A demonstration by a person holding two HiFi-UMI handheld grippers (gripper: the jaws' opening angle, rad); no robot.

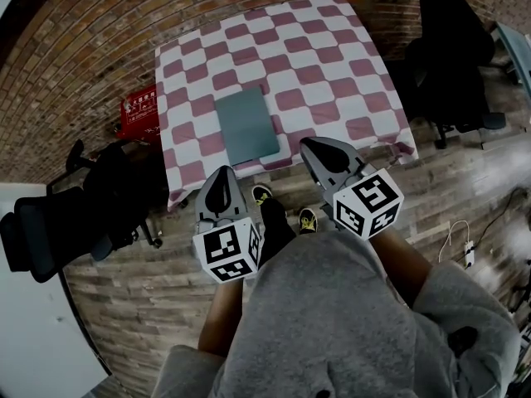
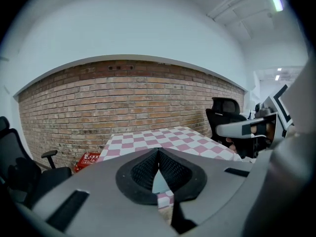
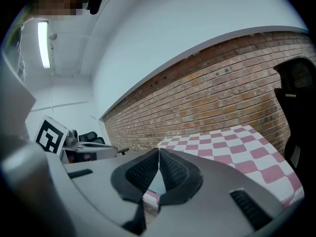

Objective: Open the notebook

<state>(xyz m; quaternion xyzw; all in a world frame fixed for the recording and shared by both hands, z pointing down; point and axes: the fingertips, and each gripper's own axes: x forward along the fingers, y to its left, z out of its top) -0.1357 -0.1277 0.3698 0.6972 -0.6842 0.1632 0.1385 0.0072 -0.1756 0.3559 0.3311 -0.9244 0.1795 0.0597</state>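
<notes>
The notebook [image 1: 247, 126] lies shut and flat on the bench [image 1: 290, 56], its grey-green cover up, near the front edge and a little left of the middle; the bench wears a pink-and-white checked cloth [image 1: 332, 31] that hangs over the near side; the bench stands against a brick wall [image 1: 99, 23]

Both tongs hang in the air on the near side of the bench, apart from the notebook and touching nothing; the left tongs [image 1: 222, 177] point at the front edge just below the notebook's near left corner, and the right tongs [image 1: 319, 152] sit to the right of the notebook, over the cloth's front edge

In the left gripper view the left tongs [image 2: 158, 154] are pressed together at the tips with nothing between them; in the right gripper view the right tongs [image 3: 158, 153] are likewise pressed together at the tips and carry nothing

A red box [image 1: 141, 110] sits on the floor [image 1: 465, 181] beside the bench's left side; a black office chair [image 1: 91, 206] stands to the left and another black chair [image 1: 452, 48] to the right; the person's shoes [image 1: 262, 194] show on the wooden floor between the two tongs
</notes>
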